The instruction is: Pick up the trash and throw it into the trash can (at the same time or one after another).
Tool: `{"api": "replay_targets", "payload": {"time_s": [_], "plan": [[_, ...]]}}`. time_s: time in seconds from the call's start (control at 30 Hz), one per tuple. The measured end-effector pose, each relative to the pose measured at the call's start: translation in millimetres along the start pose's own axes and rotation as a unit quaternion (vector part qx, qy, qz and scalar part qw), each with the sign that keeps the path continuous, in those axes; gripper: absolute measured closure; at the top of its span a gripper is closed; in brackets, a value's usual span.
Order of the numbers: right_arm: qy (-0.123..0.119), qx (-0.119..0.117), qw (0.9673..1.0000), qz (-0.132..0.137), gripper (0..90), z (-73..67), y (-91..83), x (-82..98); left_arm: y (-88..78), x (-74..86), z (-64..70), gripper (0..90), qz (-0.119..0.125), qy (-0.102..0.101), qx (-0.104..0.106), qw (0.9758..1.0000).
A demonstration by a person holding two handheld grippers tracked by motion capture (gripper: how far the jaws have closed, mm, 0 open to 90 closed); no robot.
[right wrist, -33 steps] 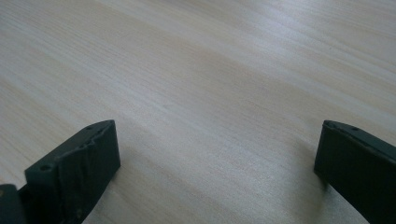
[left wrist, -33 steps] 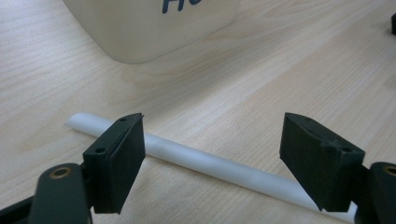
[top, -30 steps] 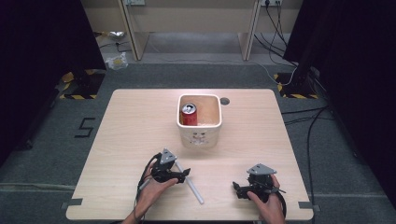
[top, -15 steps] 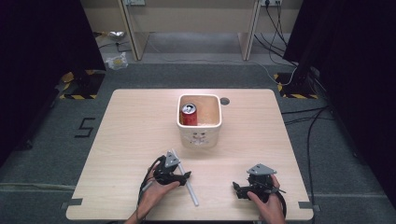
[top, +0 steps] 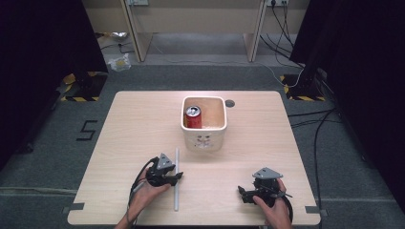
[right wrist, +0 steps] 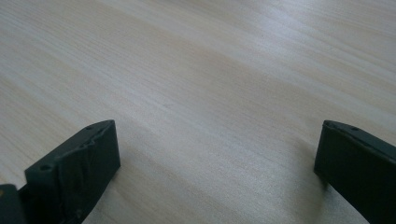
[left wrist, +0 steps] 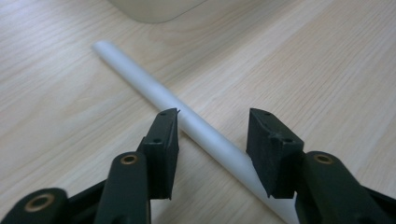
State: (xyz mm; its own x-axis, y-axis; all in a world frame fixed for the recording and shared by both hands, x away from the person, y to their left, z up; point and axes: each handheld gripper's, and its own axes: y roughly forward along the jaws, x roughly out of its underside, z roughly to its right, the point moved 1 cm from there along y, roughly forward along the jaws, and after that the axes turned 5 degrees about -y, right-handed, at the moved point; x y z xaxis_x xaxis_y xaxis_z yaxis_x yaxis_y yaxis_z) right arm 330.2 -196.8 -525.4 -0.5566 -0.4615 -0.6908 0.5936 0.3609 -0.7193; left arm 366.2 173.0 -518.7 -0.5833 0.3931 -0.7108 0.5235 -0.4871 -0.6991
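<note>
Halfway maybe: red can (top: 193, 117) already sitting in white bin (top: 204, 138), white tube (left wrist: 154, 91) not yet grabbed, between left gripper (left wrist: 212, 135) jaws, spread apart; right gripper (right wrist: 215, 158) wide, empty.

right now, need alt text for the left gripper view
The left gripper's two black fingers sit open astride a white tube lying diagonally on the wooden table. A white container's base edges the top.

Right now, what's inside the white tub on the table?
A red can stands upright inside the white tub, against its left wall. Beside it the tub's floor looks bare. The near wall hides the lowest part of the inside.
</note>
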Motion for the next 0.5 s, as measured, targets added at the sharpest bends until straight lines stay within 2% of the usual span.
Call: {"api": "replay_targets", "payload": {"time_s": [0.13,0.27,0.5], "plan": [[0.000,0.000,1.0000,0.000,0.4,0.0,0.0,0.0,-6.5,3.3,-10.6,60.1,-0.007,-0.005,-0.003,1.0000],[0.000,0.000,1.0000,0.000,0.4,0.0,0.0,0.0,-11.0,4.1,-20.2,61.0,-0.019,-0.010,-0.010,0.9997],[0.000,0.000,1.0000,0.000,0.3,0.0,0.0,0.0,-13.2,3.7,-24.9,71.7,-0.024,-0.014,-0.013,0.9995]]}}
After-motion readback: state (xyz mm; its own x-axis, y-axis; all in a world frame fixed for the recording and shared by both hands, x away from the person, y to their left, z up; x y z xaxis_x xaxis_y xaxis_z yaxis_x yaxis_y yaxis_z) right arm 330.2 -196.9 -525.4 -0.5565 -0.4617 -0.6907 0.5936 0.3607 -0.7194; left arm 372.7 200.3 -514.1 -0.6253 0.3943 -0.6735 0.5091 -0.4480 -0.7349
